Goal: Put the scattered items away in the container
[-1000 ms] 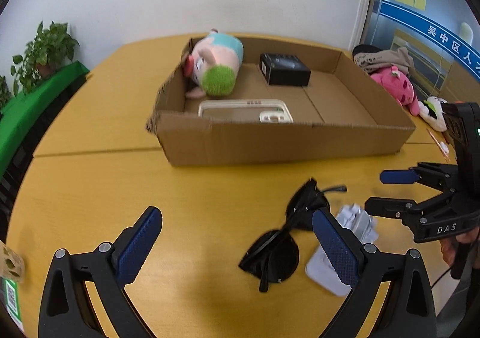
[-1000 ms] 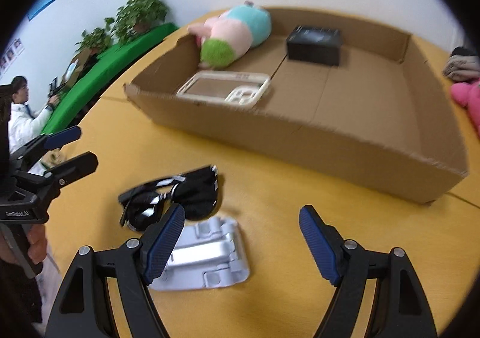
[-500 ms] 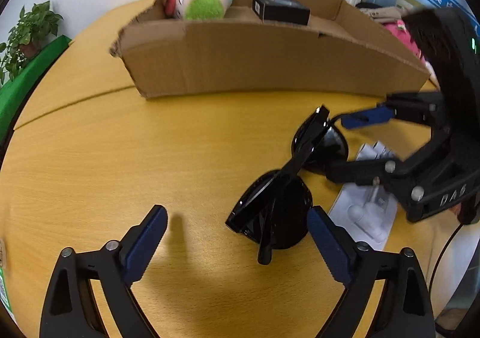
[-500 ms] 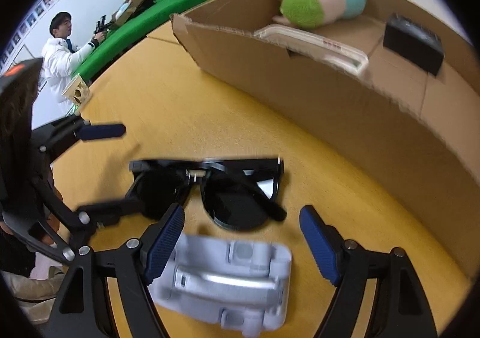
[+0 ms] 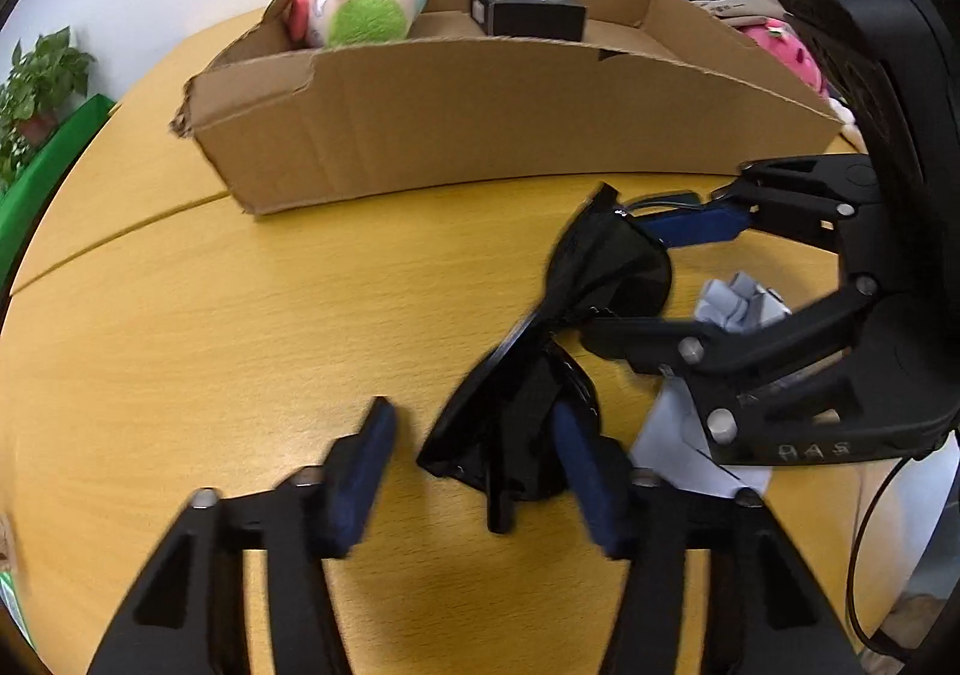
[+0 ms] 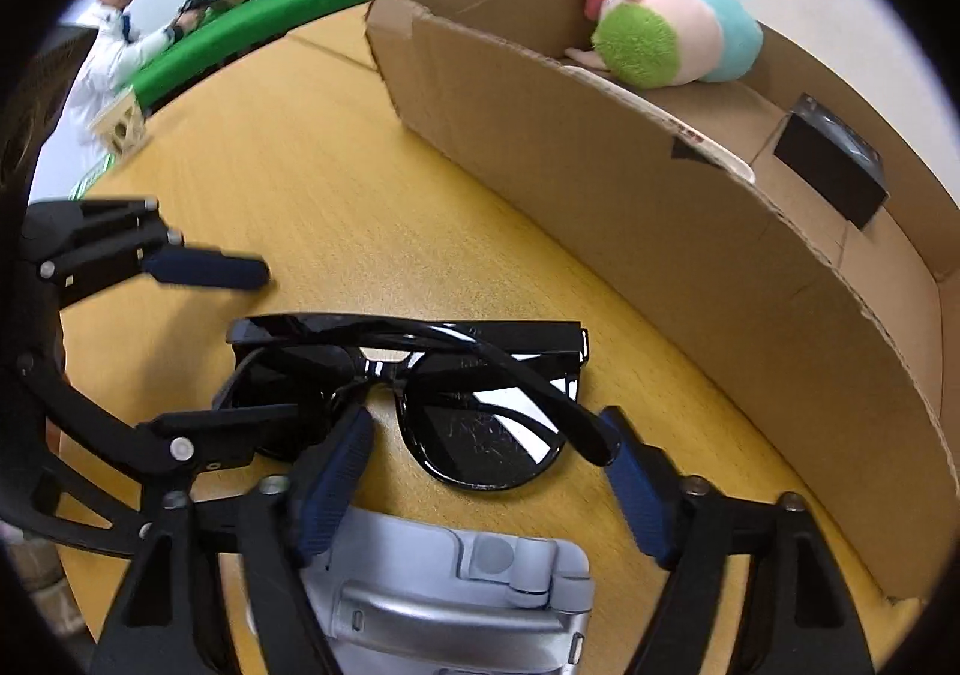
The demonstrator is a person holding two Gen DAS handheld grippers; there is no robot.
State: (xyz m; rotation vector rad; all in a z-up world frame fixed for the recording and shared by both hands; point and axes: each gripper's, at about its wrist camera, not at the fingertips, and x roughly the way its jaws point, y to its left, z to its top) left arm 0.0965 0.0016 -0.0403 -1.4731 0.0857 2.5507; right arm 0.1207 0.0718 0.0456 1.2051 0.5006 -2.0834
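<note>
A pair of black sunglasses (image 6: 420,375) lies on the yellow wooden table (image 5: 210,315), just in front of the cardboard box (image 5: 480,123); both grippers reach down at it from opposite sides. The left gripper (image 5: 474,465) has just been closing and is about half open; one lens sits between its blue pads, and I cannot tell if the pads press on it yet. The right gripper (image 6: 486,483) has just been closing too and is about half open; the other lens and a folded arm of the glasses sit between its fingers, with gaps still showing. A silver phone stand (image 6: 456,603) lies on the table right under the right gripper, beside the glasses. Inside the box rest a pink and blue plush toy (image 5: 360,3), a small black box (image 5: 528,12) and a white tray (image 6: 714,153).
</note>
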